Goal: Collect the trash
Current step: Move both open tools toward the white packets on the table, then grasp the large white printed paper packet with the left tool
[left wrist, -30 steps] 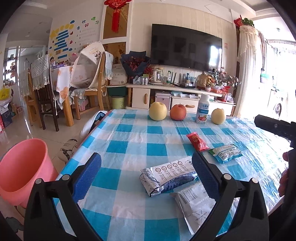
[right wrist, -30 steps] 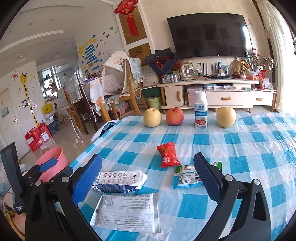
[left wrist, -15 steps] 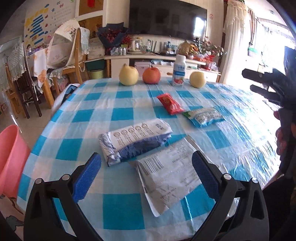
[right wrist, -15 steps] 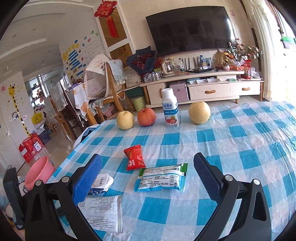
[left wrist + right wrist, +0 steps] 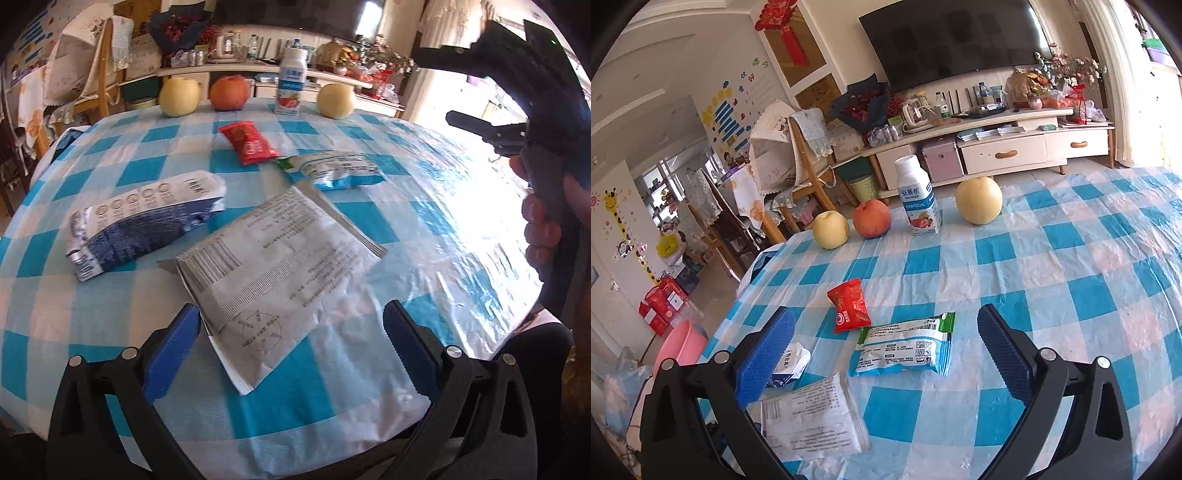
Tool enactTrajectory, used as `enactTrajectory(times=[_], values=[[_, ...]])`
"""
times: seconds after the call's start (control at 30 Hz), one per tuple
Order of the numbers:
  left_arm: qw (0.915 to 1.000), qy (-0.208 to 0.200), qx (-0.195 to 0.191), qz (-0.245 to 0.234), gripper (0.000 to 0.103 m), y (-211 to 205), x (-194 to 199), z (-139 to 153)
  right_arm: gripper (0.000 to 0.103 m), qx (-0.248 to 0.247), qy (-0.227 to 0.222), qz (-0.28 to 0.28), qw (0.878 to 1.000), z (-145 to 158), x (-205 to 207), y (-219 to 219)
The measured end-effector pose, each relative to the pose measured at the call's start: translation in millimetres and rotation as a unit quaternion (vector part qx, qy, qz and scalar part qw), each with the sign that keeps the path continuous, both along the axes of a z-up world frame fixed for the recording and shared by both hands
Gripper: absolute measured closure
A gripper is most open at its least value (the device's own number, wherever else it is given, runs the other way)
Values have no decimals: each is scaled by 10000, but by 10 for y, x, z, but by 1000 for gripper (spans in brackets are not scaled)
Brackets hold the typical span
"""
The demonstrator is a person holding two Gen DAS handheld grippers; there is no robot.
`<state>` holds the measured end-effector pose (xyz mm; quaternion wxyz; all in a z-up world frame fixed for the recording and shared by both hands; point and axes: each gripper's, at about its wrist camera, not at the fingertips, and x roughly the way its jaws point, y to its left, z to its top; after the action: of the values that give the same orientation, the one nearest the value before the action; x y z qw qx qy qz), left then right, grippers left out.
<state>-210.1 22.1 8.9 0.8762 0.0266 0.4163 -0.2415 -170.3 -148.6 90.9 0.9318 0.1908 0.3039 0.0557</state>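
Within the last second the left gripper (image 5: 291, 332) has dropped from a level look across the table to hang low over its near edge, its jaws spread wide and empty to either side of the near end of the grey-white printed wrapper (image 5: 280, 258). That reads as lining up for the first pick. The right gripper (image 5: 884, 343) has swung rightward in that time; it too is spread wide with nothing held, hovering above the white-and-blue packet (image 5: 905, 349) near the table's middle. No trash has been collected: the silver-and-navy bag (image 5: 140, 225) lies toward the left edge, the red sachet (image 5: 251, 142) further in. Pears, an apple and the yogurt-drink bottle (image 5: 918, 199) stand along the far edge. The pink bucket (image 5: 677, 347) waits on the floor off the left edge
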Motion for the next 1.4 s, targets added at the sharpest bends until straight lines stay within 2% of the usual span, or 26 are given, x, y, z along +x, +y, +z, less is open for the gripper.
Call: enactTrajectory(times=[0.07,0.13,0.2,0.3,0.4,0.5,0.57,0.73,0.9,0.97,1.1,1.23,1.4], values=[[9989,163,-206,-395,4,-181,-48,5,5,28,20,-34,10000,3,0,-42],[9941,403,-374,-936,4,-349,-106,24,5,110,97,-81,9999,-16,4,-107],[9938,94,-168,-1093,4,-422,-165,109,5,189,183,-138,9996,-43,13,-177],[9960,-254,136,-850,4,-401,-111,217,5,325,359,-233,9986,-91,39,-270],[9960,-382,453,-671,4,-418,5,260,5,469,518,-246,9973,-152,82,-315],[9933,-401,801,-723,4,-537,108,210,5,423,766,-133,9961,-211,147,-253],[9930,-288,837,-777,4,-587,225,165,5,282,876,-1,9958,-240,190,-180],[9907,-152,1079,-814,4,-726,413,-9,5,-523,1037,65,9932,-270,262,7],[9926,-26,945,-765,5,-734,498,-73,5,-519,1097,40,9926,-316,329,-45],[9925,-9,978,-733,15,-748,513,-105,5,-457,1124,17,9926,-327,354,-76],[9935,-107,922,-654,19,-747,510,-106,5,-366,1188,16,9922,-361,414,-100],[9954,-106,821,-492,31,-705,512,-76,5,-407,1305,101,9906,-417,479,-46],[9973,-46,680,-283,34,-615,525,-59,5,-569,1422,91,9882,-473,534,1]])
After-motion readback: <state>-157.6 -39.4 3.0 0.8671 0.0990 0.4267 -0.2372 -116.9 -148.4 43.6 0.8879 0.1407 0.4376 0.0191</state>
